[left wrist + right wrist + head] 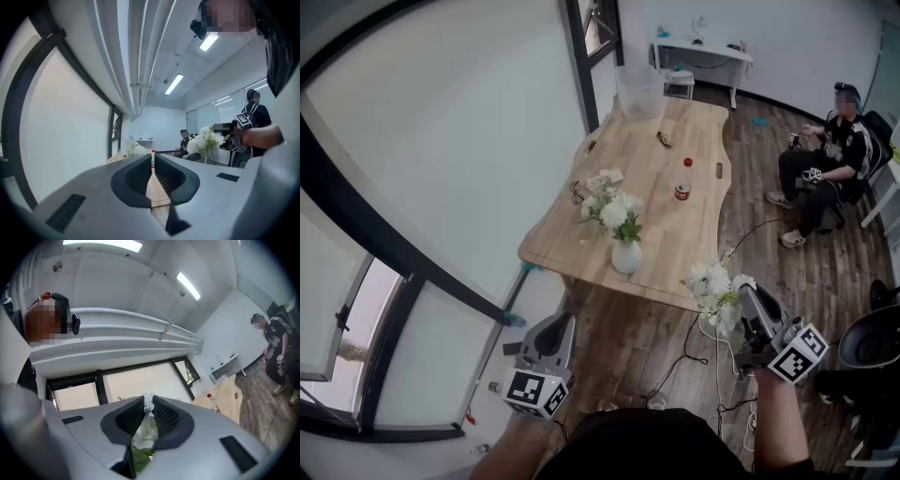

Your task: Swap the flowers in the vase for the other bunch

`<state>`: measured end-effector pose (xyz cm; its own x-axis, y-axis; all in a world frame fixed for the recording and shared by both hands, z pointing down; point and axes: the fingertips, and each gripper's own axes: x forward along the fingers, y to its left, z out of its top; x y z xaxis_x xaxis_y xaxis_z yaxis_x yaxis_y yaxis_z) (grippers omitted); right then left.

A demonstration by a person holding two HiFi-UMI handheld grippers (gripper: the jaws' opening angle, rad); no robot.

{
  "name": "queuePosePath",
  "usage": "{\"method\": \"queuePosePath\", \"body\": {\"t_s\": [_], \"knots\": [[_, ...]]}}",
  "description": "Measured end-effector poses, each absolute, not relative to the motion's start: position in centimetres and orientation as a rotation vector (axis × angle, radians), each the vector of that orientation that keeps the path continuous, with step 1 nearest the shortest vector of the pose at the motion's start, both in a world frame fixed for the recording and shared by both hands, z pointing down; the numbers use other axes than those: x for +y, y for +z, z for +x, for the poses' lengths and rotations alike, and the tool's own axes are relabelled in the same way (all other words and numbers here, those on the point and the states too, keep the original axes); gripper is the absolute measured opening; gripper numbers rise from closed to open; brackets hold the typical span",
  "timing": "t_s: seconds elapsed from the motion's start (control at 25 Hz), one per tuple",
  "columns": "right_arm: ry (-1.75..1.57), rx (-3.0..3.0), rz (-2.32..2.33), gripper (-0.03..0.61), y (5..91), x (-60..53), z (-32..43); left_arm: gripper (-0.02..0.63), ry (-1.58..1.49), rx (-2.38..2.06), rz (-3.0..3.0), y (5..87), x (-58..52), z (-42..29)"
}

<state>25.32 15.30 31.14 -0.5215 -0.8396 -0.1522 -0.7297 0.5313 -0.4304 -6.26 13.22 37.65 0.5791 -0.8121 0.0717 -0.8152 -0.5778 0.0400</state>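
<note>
A white vase (626,256) holding white flowers (615,212) stands near the front edge of the wooden table (680,239). My right gripper (749,296) hovers above the floor in front of the table's right corner. It is shut on the stems of a second bunch of white flowers (715,285). In the right gripper view the petals and leaves (143,434) fill the gap between the jaws. My left gripper (559,325) is low at the front left, shut and empty. In the left gripper view its pads meet (152,158), and the held bunch (205,139) shows to the right.
On the table are a red-capped can (682,187), a clear plastic tub (639,91) at the far end and small items. A person (825,159) sits on a chair at the right. Cables (694,347) lie on the wooden floor. A window wall runs along the left.
</note>
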Motion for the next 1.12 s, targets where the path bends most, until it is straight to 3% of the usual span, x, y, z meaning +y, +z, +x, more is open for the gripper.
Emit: {"method": "queuePosePath", "body": {"t_s": [0.92, 1.12], "knots": [[-0.472, 2.483, -1.135, 0.072, 32.1, 13.2, 30.1, 0.026, 0.045, -1.544, 2.747, 34.7, 11.4, 1.5], [-0.478, 2.463, -1.166, 0.072, 32.0, 11.5, 30.0, 0.081, 0.056, -1.494, 2.766, 35.6, 8.0, 1.6]]}}
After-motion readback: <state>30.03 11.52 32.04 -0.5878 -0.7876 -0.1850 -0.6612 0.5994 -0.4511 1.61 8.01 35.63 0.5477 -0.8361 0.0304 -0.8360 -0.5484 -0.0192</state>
